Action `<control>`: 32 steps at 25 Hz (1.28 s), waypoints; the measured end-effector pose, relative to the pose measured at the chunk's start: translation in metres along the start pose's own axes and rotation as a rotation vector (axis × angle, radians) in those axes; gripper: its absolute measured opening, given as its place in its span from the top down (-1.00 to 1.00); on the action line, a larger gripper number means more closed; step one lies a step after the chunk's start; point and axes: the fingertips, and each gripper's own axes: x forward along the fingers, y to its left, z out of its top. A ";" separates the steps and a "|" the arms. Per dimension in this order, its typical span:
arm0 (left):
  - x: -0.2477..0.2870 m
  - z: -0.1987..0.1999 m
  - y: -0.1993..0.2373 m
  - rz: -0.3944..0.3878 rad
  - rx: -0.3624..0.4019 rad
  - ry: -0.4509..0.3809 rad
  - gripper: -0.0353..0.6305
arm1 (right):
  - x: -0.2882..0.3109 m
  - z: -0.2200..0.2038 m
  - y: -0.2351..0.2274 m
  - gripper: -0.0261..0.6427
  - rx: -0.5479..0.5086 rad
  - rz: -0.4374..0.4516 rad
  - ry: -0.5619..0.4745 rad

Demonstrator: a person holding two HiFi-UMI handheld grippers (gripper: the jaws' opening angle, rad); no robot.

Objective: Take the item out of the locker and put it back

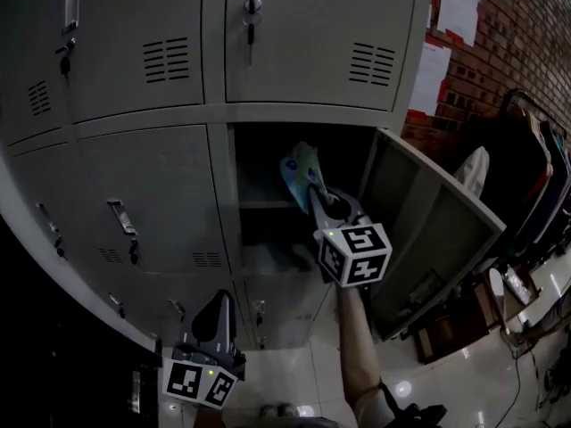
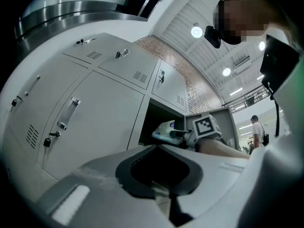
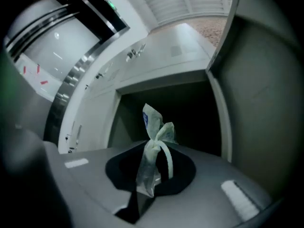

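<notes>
**A:** Where is the item right now?

**B:** The plastic bag (image 1: 299, 169) is pinched by its bunched top in the right gripper (image 1: 314, 188), whose jaws are closed on the film. It hangs at the mouth of the open locker (image 1: 225, 185), above the inner shelf (image 1: 268, 205). In the right gripper view the dark compartment lies at twelve o'clock, straight past the bag (image 3: 152, 146).

**A:** And the other tool?

**B:** The left gripper (image 1: 218, 303) sits low, at seven o'clock in the head view. Its jaws are together on nothing, and it is well apart from the opening.

**A:** What could spoil this?

**B:** The hold is on a narrow twist of thin plastic. I'd guess it could slip free if the bag's body snags the shelf edge or the frame. The door (image 1: 428, 239) stands open at three o'clock of the forearm, so a sideways swing might bump it. I can't tell whether the bag is heading in or out.
</notes>
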 end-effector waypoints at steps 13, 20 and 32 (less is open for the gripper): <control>0.003 0.005 0.027 0.068 0.023 -0.004 0.88 | 0.073 -0.007 -0.026 0.85 -0.082 -0.069 0.084; 0.004 0.007 0.033 0.079 0.027 -0.004 0.88 | 0.077 -0.002 -0.028 -0.35 -0.003 -0.069 0.009; 0.010 0.014 0.022 0.037 0.034 -0.016 0.88 | -0.017 0.061 0.027 -0.35 0.099 0.082 -0.197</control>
